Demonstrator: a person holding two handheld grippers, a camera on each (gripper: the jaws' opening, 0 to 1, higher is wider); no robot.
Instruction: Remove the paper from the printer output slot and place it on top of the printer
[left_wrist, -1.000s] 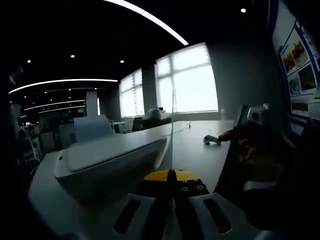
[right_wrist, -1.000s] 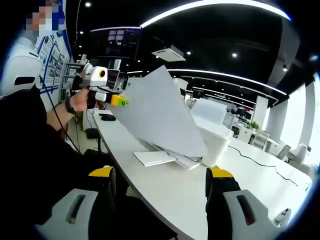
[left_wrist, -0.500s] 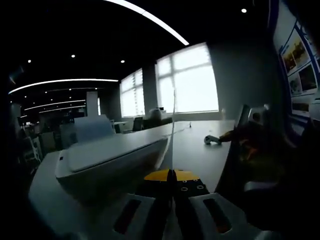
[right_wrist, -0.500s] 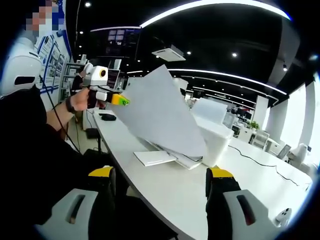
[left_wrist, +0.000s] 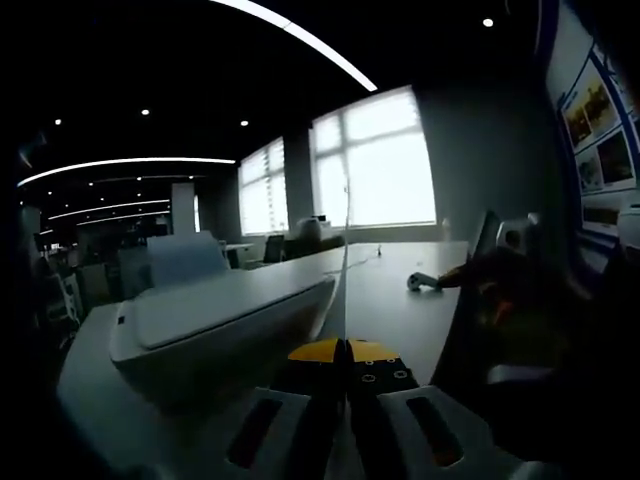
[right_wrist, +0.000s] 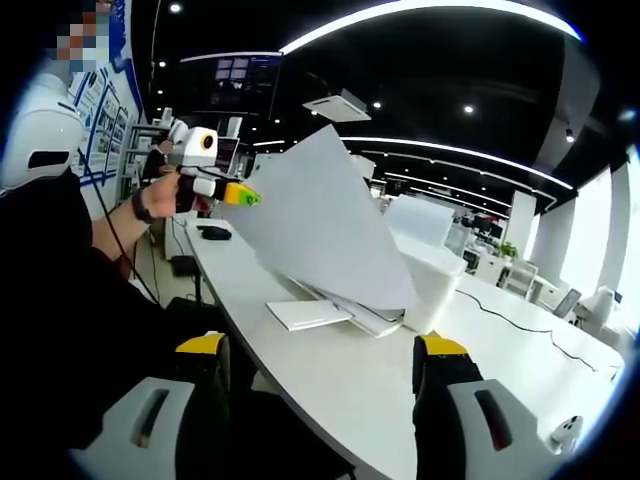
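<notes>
On a long white table (right_wrist: 330, 375) in a dim open-plan office stands a white inkjet printer (right_wrist: 425, 285), its rear paper support raised with a white sheet standing in it. From the right gripper view, a large sheet of white paper (right_wrist: 320, 225) is held up in the air, tilted, its lower edge coming down toward the printer's front output slot, where a white tray (right_wrist: 310, 315) extends flat over the table. The left gripper (right_wrist: 240, 196), held in a person's hand (right_wrist: 165, 195), pinches the upper left corner of this paper between its yellow-tipped jaws.

Seen from the left gripper view, that gripper's own jaws (left_wrist: 345, 352) are pressed together on the paper, which shows nearly edge-on as a thin pale line rising from between the yellow tips up the middle of the picture. To the left of it sits the printer (left_wrist: 225, 320), low and pale, with its lid flat. Bright windows (left_wrist: 375, 165) glow at the far end of the room, and a small round object (left_wrist: 420, 281) lies on the table beyond; what it is cannot be told.

The right gripper (right_wrist: 320, 365) hangs over the near edge of the table, well apart from the paper, its two yellow-tipped jaws spread wide with nothing between them. A dark mouse-like object (right_wrist: 213, 234) lies farther along the table, below the left gripper.
</notes>
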